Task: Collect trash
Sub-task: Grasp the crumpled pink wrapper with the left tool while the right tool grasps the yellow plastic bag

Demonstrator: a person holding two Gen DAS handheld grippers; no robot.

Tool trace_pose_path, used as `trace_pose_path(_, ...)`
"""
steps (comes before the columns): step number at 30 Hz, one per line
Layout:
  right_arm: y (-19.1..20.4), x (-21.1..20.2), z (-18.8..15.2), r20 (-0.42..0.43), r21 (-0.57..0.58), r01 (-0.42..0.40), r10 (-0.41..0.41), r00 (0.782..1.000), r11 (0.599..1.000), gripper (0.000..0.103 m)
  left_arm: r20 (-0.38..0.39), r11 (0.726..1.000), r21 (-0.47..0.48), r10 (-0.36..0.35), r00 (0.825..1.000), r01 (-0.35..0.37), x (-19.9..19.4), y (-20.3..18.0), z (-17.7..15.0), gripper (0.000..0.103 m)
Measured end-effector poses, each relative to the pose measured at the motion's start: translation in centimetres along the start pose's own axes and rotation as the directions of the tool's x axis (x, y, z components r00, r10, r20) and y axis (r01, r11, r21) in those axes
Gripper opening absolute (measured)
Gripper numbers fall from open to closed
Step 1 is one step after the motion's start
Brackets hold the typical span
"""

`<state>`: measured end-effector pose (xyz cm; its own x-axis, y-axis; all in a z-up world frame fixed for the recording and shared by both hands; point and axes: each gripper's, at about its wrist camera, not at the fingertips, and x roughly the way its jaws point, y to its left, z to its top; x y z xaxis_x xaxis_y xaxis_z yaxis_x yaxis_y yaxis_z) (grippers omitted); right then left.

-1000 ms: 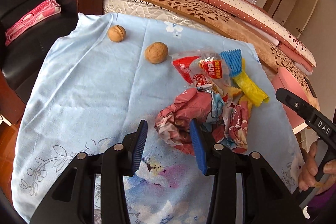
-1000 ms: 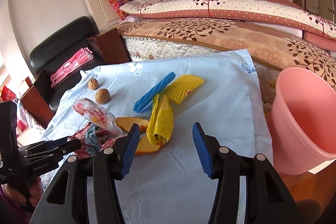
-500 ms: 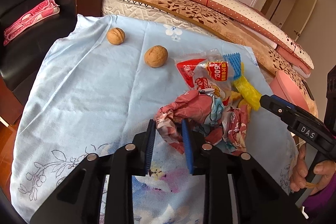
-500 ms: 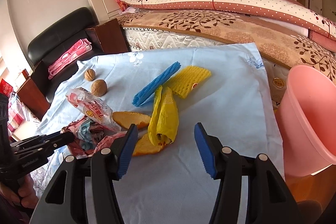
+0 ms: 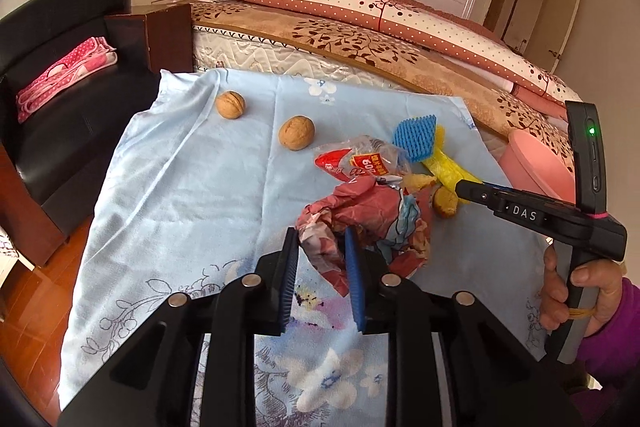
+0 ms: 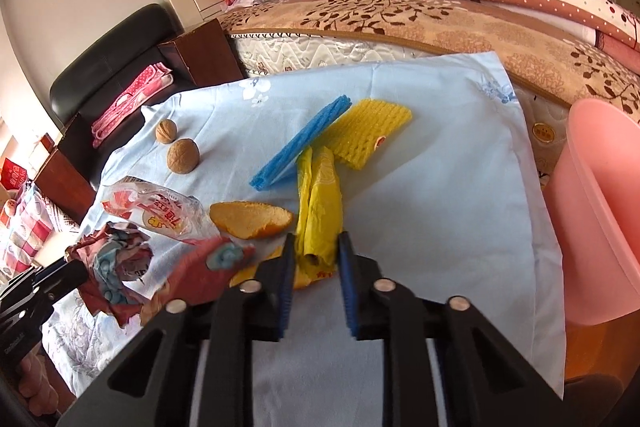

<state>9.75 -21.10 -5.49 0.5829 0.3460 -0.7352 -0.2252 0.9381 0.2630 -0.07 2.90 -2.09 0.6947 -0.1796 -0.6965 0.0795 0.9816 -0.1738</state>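
Observation:
My left gripper [image 5: 322, 239] is shut on the near edge of a crumpled pink-and-blue wrapper [image 5: 372, 215], which is lifted a little off the light blue cloth [image 5: 180, 187]. My right gripper [image 6: 316, 243] has its jaws closing, and its blue pads touch both sides of the near end of a yellow plastic bag [image 6: 320, 199]. An orange peel [image 6: 252, 219] lies just left of that bag. A clear snack wrapper with red print [image 6: 156, 211] rests behind the crumpled wrapper [image 6: 120, 267].
A blue foam net [image 6: 300, 147] and a yellow foam net [image 6: 368, 131] lie further back on the cloth. Two walnuts [image 5: 230, 104] [image 5: 296, 133] sit at the far left. A pink bucket [image 6: 600, 207] stands off the right edge. Bed behind, black chair [image 5: 60, 115] at left.
Left jaws narrowed onto the crumpled wrapper and raised it slightly. The right gripper came down and forward, and its jaws went from wide apart to narrow around the yellow bag's end.

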Motion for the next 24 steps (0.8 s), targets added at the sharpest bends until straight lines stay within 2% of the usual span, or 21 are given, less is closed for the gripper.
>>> trace_pose_path(3,-0.1,-0.8,-0.4,0.006,-0.003,-0.008,0.008,1.0,1.0,0.014,0.011,1.0,-0.006,0.012,1.0,-0.012,-0.7,0.3,-0.1,0.023)
trace_pose_path(13,0.2,-5.6,-1.6,0.088,-0.038,-0.008,0.011,0.996,0.999,0.014,0.081,0.999,-0.029,0.042,0.996,-0.039,-3.0,-0.1,0.4,0.023)
trace_pose_path(24,-0.5,-9.0,-2.8,0.161,-0.029,-0.003,0.008,0.987,1.0,0.014,0.154,1.0,0.003,0.023,0.988,-0.023,-3.5,-3.7,2.2,0.023)
